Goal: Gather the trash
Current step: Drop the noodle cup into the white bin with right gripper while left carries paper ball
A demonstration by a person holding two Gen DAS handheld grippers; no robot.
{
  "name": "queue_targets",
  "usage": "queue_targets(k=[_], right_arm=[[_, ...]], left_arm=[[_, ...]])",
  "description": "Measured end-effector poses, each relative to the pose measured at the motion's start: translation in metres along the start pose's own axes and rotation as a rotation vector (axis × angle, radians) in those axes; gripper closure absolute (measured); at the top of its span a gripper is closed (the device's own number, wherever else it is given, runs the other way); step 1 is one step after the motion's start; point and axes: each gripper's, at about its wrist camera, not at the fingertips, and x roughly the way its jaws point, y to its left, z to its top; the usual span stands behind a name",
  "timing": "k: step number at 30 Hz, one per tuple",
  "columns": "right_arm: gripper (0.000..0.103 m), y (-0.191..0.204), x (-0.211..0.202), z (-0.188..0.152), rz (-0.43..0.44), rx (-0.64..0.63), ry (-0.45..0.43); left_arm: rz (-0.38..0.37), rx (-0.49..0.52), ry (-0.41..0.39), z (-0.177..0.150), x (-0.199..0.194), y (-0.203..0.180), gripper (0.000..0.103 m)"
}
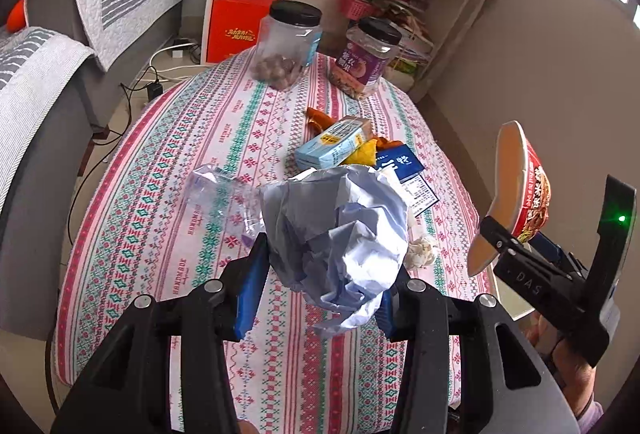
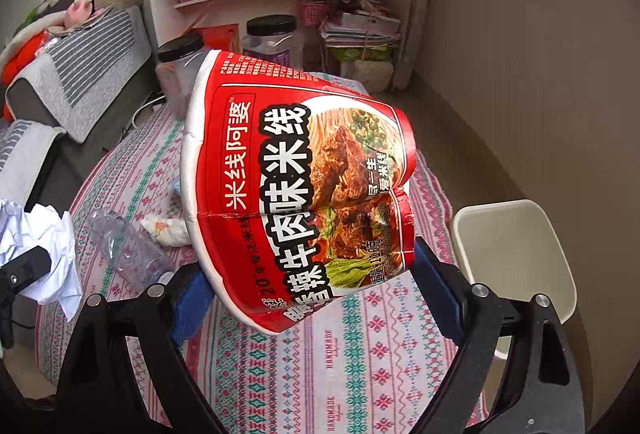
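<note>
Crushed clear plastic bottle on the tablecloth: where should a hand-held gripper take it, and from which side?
Grip the crushed plastic bottle across its flattened mid-body, coming from above with the jaws spanning its short width. It lies on its side on the tablecloth, so the long axis is too wide, and the flattened walls give the pads flat faces. Its open side, away from the crumpled paper, looks easier.

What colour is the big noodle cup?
The noodle cup is mostly red with a white rim and white lettering, best seen in the right wrist view.
</note>
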Motion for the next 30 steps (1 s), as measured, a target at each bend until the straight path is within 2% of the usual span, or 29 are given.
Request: queue_targets(k=[7,13,16,24,30], right_arm=[[0.017,-0.096,0.001,0.019,-0.198,0.114,-0.040],[0.017,-0.168,0.020,0.013,-0.315,0.248,0.036],[0.016,-0.192,0.020,0.009,-0.341,0.309,0.058],[0.009,-0.233,-0.004,0.010,-0.415,0.399,-0.013],[0.007,-0.263,-0.013,0.007,-0.438,0.489,-0.031]], left_arm=[[-0.051,0.066,0.018,-0.003,0.031,-0.048,0.057],[-0.117,0.201,0.003,-0.008,0.056,-0.109,0.057],[-0.148,0.260,-0.001,-0.008,0.066,-0.141,0.057],[-0.210,0.351,0.030,-0.004,0.096,-0.223,0.057],[-0.265,0.381,0.085,-0.016,0.123,-0.279,0.057]])
